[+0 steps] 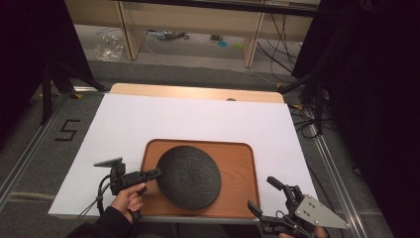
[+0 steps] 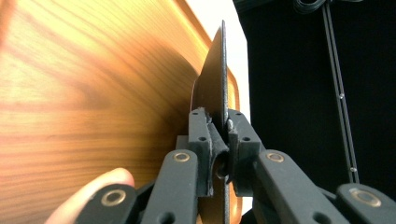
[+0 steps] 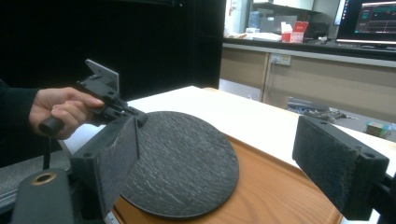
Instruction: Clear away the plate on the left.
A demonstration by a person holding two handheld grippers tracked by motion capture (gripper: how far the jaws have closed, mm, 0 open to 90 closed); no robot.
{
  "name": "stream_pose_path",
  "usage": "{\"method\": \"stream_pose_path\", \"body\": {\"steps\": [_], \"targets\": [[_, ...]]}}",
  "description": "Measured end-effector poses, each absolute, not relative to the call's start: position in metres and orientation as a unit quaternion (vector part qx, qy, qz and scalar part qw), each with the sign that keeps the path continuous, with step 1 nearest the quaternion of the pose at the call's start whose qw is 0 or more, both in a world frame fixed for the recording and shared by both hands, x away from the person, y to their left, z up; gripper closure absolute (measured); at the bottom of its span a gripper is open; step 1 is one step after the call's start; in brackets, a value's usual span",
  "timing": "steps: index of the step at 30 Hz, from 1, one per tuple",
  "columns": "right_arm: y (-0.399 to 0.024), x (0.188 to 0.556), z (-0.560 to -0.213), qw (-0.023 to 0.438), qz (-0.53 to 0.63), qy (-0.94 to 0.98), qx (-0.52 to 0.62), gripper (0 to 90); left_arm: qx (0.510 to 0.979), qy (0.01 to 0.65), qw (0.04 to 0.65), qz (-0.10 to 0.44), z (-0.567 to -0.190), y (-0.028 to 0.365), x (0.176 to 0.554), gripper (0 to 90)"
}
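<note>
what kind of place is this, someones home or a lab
Most likely a lab or recording workspace, not a home: black curtains flank the white-covered table, loose cables trail on the floor, and a computer monitor glows on a counter behind.

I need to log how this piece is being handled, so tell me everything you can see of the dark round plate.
The dark round plate is a thin, flat disc, black to charcoal, with a rough, slate-like surface. It sits in the wooden tray, tilted: its left edge is raised, where the left gripper is shut on its rim, and its opposite edge appears to rest on the tray. Seen edge-on in the left gripper view, it is very slim. The right gripper is open, off to the right.
</note>
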State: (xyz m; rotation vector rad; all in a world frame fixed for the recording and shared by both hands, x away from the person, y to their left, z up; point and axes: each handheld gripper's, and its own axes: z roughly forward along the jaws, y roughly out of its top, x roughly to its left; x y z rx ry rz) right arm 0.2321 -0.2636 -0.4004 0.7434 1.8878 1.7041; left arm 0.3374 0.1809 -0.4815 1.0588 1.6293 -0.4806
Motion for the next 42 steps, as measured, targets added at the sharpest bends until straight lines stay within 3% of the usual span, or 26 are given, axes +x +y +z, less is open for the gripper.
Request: {"method": "stream_pose_path", "body": {"steps": [28,42], "targets": [[-0.265,0.231,-0.399,0.253,0.612,0.699,0.269,15.7,0.500,0.679,0.507,-0.178,-0.488,0.168,0.330,86.0],[-0.265,0.230,-0.399,0.245,0.612,0.699,0.278,15.8,0.526,0.690,0.465,-0.174,-0.494,0.158,0.315,82.2]]}}
